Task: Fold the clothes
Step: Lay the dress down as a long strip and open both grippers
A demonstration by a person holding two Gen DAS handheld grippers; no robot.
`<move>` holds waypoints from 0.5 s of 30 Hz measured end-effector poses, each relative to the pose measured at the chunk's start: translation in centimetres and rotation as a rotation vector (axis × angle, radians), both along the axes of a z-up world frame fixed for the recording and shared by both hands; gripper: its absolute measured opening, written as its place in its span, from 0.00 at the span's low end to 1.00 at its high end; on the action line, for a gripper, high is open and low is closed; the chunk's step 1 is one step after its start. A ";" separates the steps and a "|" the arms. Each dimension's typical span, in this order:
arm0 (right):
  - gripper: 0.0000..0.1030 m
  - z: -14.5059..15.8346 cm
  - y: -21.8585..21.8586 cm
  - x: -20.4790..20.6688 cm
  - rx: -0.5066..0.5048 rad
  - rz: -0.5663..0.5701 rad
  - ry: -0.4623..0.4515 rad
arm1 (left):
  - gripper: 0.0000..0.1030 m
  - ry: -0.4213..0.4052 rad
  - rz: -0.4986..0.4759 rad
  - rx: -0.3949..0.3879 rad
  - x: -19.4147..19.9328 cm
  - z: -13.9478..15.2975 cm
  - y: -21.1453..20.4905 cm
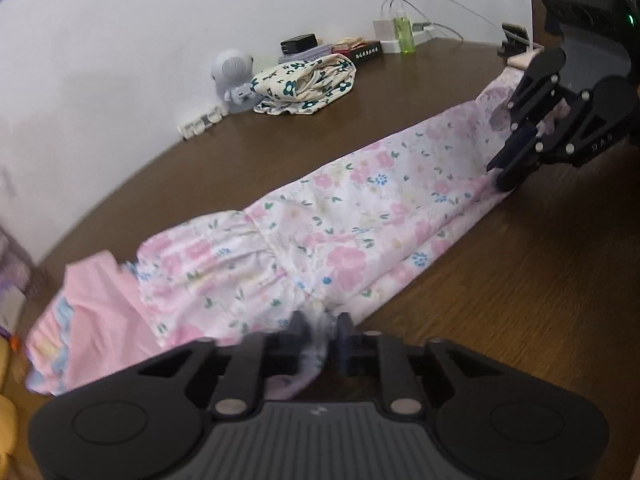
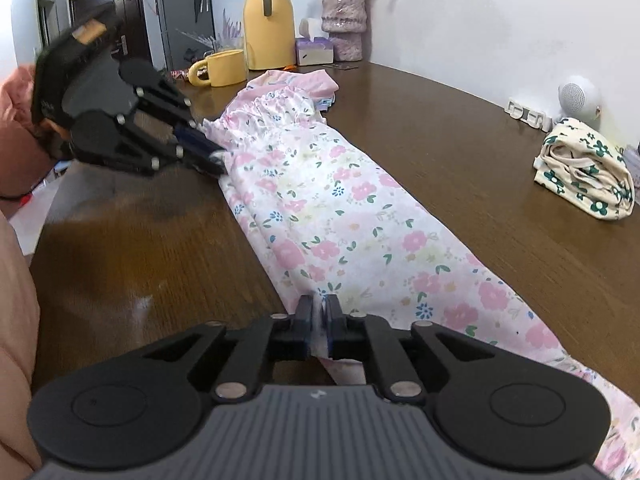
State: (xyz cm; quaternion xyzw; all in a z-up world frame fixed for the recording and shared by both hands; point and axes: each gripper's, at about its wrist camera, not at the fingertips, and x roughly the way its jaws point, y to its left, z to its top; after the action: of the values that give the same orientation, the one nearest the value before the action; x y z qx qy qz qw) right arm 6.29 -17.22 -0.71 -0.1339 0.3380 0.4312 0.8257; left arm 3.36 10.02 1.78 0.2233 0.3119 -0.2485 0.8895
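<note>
A pink floral dress (image 1: 328,232) lies folded lengthwise in a long strip on the brown wooden table (image 1: 520,300); it also shows in the right wrist view (image 2: 340,216). My left gripper (image 1: 320,326) is shut on the dress's near edge, by the gathered waist and pink top. The same gripper shows in the right wrist view (image 2: 216,160). My right gripper (image 2: 318,312) is shut on the near edge towards the skirt's hem. It shows in the left wrist view (image 1: 500,174) pinching the fabric.
A folded cream garment with green flowers (image 1: 308,84) lies by the wall, next to a small white speaker (image 1: 232,72). Chargers, a green bottle (image 1: 405,32) and boxes stand at the back. A yellow jug (image 2: 268,20), yellow mug (image 2: 222,68), tissue box and vase (image 2: 344,20) stand at the table's other end.
</note>
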 end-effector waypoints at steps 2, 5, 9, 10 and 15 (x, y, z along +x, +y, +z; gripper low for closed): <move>0.26 0.3 -0.4 -0.3 0.021 -0.004 -0.001 | 0.44 -0.005 -0.005 -0.076 0.0 0.7 0.3; 0.31 0.8 -1.3 -0.2 0.089 -0.065 0.001 | 0.48 -0.015 -0.006 -0.178 0.3 1.7 0.2; 0.32 0.7 -1.4 0.8 0.142 -0.178 0.025 | 0.40 0.004 0.021 -0.181 1.2 0.9 -0.8; 0.32 0.4 -1.2 0.9 0.130 -0.183 0.028 | 0.25 0.012 0.028 -0.173 1.3 0.6 -1.0; 0.31 -0.7 -0.4 -0.4 0.051 -0.151 -0.008 | 0.12 0.055 0.064 -0.128 2.1 -1.1 -1.8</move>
State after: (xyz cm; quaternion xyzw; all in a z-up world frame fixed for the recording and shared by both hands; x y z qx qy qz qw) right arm 5.85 -17.58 -1.42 -0.0885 0.3329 0.3757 0.8604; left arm 5.50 8.23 0.65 0.1489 0.3264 -0.2454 0.9006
